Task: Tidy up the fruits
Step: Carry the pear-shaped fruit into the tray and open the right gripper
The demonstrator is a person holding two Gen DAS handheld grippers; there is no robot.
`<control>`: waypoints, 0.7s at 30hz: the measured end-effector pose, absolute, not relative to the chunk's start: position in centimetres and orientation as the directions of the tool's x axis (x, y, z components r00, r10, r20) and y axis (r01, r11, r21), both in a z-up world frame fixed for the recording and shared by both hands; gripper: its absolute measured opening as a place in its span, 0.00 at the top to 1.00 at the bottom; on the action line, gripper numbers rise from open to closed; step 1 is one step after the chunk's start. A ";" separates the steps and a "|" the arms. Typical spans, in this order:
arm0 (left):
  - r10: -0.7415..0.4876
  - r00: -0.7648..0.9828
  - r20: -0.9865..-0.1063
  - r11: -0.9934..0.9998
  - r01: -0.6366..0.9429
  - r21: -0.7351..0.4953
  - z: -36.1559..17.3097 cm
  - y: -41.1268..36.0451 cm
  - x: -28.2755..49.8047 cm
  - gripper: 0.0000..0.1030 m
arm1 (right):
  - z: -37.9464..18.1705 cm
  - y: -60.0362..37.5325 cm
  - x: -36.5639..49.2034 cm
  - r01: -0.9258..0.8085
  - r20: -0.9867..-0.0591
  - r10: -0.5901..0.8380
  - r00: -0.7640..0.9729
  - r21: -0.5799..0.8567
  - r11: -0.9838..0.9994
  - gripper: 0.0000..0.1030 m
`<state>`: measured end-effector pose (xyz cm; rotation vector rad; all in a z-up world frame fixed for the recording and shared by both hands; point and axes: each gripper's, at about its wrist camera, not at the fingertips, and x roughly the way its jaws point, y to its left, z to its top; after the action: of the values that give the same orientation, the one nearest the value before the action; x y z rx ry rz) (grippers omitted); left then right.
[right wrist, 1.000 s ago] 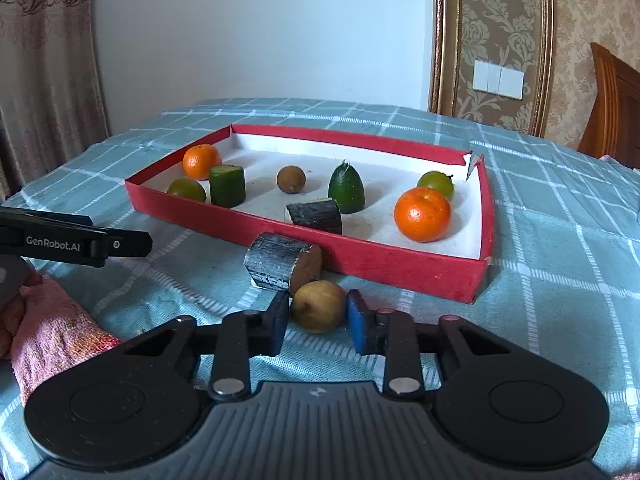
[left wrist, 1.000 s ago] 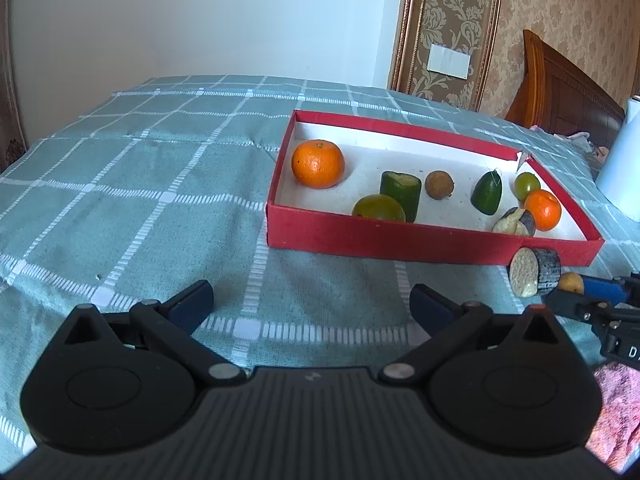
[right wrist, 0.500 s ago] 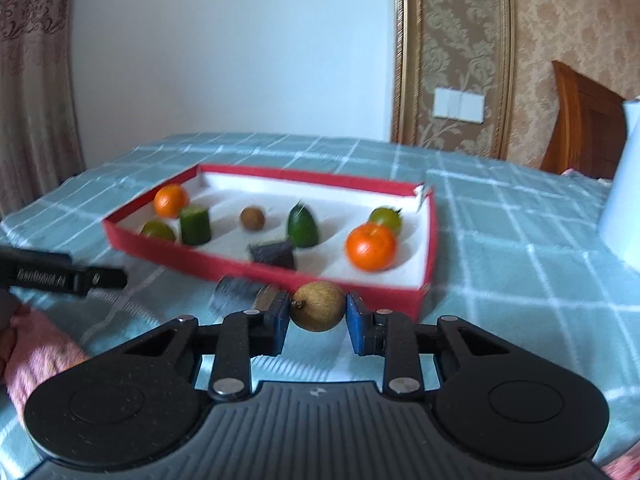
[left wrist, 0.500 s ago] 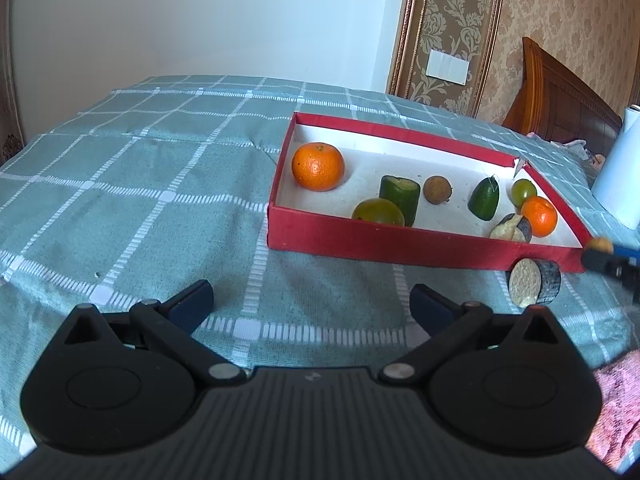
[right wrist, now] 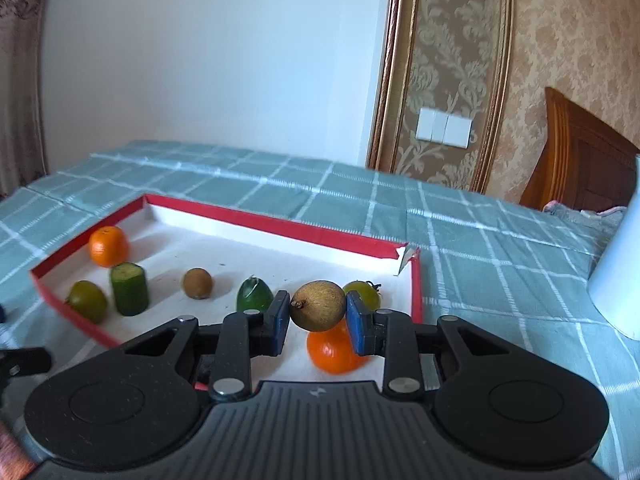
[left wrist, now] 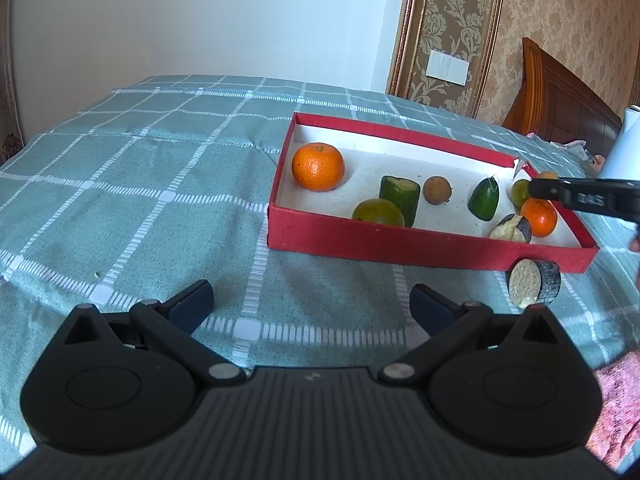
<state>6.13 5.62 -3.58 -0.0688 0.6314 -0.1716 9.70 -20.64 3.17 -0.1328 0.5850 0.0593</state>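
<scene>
So the right tongs (right wrist: 318,322) just lifted the brown fruit (right wrist: 317,306) off the table, clamped on it above the red tray (right wrist: 276,227), ready to drop in; left tongs (left wrist: 311,303) sit wide open.

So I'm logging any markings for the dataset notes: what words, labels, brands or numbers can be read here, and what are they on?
"DAS": white letters, partly blurred, on the black side of the right gripper in the left wrist view; the reading is uncertain.
Small embossed mark on each gripper's ribbed body: too small to read.
Nothing readable on the red box, the fruit or the wall switch.
</scene>
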 end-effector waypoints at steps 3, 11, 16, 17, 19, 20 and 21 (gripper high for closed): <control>-0.177 0.793 -0.583 0.984 0.138 -0.111 -3.6 5.5 6.1 0.00 | 2.6 -20.3 11.1 -0.093 -0.569 0.008 0.822 -0.122 0.988 0.71; -0.178 0.793 -0.582 0.984 0.138 -0.112 -3.6 5.4 6.1 0.00 | 1.4 -19.8 12.1 -0.097 -0.581 0.003 0.814 -0.130 0.987 0.72; -0.172 0.792 -0.586 0.985 0.138 -0.102 -3.6 5.4 6.2 0.00 | 1.1 -19.3 12.5 -0.102 -0.574 -0.005 0.819 -0.154 0.983 0.72; -0.170 0.792 -0.586 0.985 0.138 -0.100 -3.6 5.4 6.2 0.00 | 1.0 -19.2 12.6 -0.102 -0.572 -0.009 0.820 -0.162 0.982 0.72; -0.168 0.792 -0.587 0.986 0.138 -0.097 -3.6 5.3 6.2 0.00 | 0.9 -19.0 12.7 -0.110 -0.572 -0.010 0.820 -0.175 0.978 0.72; -0.169 0.792 -0.587 0.986 0.138 -0.098 -3.6 5.3 6.2 0.00 | 0.9 -18.9 12.7 -0.114 -0.572 -0.009 0.820 -0.179 0.977 0.72; -0.169 0.792 -0.587 0.986 0.138 -0.097 -3.6 5.3 6.2 0.00 | 0.8 -18.7 12.8 -0.117 -0.571 -0.010 0.821 -0.186 0.975 0.72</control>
<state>6.21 5.28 -3.58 -0.0504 0.6362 -0.1650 12.76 -18.72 0.81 -0.2180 0.6065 0.0576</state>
